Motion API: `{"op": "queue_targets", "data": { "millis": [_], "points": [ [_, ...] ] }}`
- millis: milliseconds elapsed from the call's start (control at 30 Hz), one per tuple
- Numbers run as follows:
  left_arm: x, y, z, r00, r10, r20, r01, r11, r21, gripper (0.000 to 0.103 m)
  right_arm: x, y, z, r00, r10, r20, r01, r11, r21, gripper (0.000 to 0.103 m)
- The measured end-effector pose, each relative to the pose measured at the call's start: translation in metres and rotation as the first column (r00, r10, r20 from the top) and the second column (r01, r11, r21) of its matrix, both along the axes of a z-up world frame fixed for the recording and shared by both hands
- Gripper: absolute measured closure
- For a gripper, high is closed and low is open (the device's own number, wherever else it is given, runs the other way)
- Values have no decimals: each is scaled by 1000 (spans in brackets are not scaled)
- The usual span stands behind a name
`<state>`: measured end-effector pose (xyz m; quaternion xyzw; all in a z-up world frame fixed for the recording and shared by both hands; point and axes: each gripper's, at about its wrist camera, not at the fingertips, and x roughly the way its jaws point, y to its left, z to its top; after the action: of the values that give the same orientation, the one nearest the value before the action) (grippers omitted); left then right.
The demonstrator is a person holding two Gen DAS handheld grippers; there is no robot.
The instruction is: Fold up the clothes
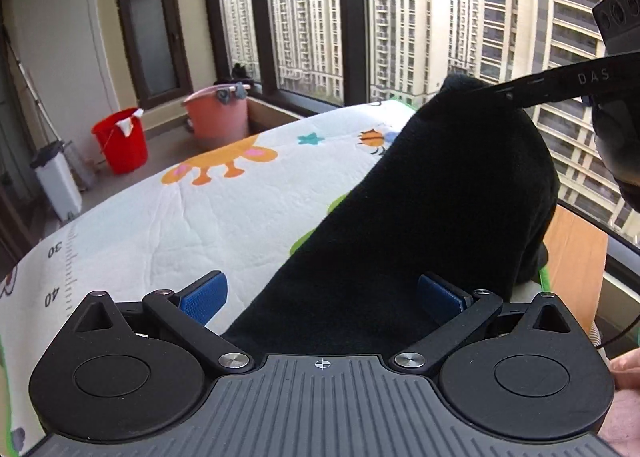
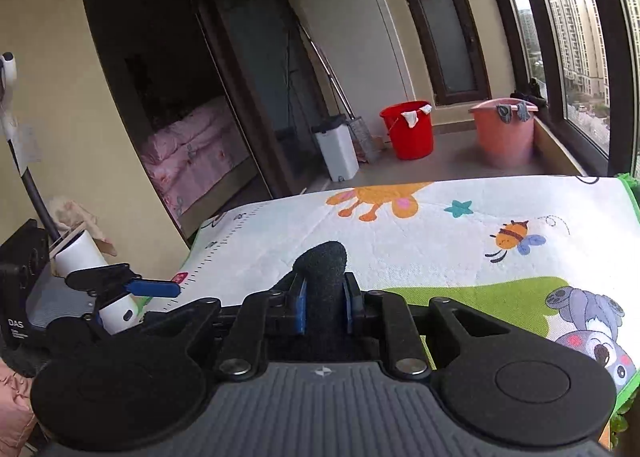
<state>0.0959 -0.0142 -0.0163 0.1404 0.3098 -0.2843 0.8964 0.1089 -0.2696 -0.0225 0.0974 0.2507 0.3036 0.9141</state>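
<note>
A black garment hangs in a steep drape over the cartoon-printed mat. Its top corner is pinched by my right gripper, which reaches in from the upper right. The lower part of the cloth runs down between the blue pads of my left gripper, which stands open; the left pad is clear of the cloth. In the right wrist view my right gripper is shut on a rolled black fold above the mat. My left gripper shows at the left edge there.
On the floor beyond the mat stand a red bucket, a pink tub and a white bin. A wooden ledge and large windows run along the right. A person's hand shows at the lower right.
</note>
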Motion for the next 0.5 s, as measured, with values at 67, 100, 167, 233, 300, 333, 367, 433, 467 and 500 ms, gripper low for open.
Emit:
{"op": "queue_targets", "data": {
  "millis": [67, 100, 167, 233, 300, 333, 367, 433, 467, 500],
  "points": [
    [8, -17, -6, 999, -45, -22, 45, 999, 8, 0, -18, 1, 18, 997, 45, 60, -45, 999, 3, 87],
    [12, -24, -10, 998, -50, -28, 51, 999, 14, 0, -25, 0, 24, 995, 56, 79, -56, 998, 4, 87],
    [17, -30, -14, 999, -46, -29, 47, 999, 12, 0, -36, -5, 29, 994, 62, 94, -64, 998, 12, 88],
    [20, -31, -15, 999, -23, -39, 23, 1000, -9, 0, -39, -11, 28, 995, 44, 85, -46, 999, 15, 88],
    [22, -29, -16, 999, -8, -51, 7, 1000, -19, 0, -39, -18, 25, 997, 22, 69, -23, 1000, 15, 88],
    [22, -29, -17, 999, -5, -49, 4, 1000, -13, 0, -38, -21, 23, 998, 10, 57, -11, 1000, 16, 88],
    [21, -28, -17, 999, -4, -44, 4, 1000, -3, 0, -37, -25, 21, 999, 0, 46, 0, 1000, 19, 88],
    [21, -26, -18, 999, -4, -42, 4, 1000, 11, 0, -36, -29, 18, 999, -10, 34, 9, 1000, 26, 88],
    [21, -25, -19, 999, -3, -45, 3, 1000, 14, 0, -36, -31, 17, 999, -10, 34, 9, 999, 31, 88],
    [22, -25, -19, 999, -2, -46, 3, 1000, 17, 0, -37, -32, 17, 999, -10, 35, 8, 999, 36, 88]
  ]
}}
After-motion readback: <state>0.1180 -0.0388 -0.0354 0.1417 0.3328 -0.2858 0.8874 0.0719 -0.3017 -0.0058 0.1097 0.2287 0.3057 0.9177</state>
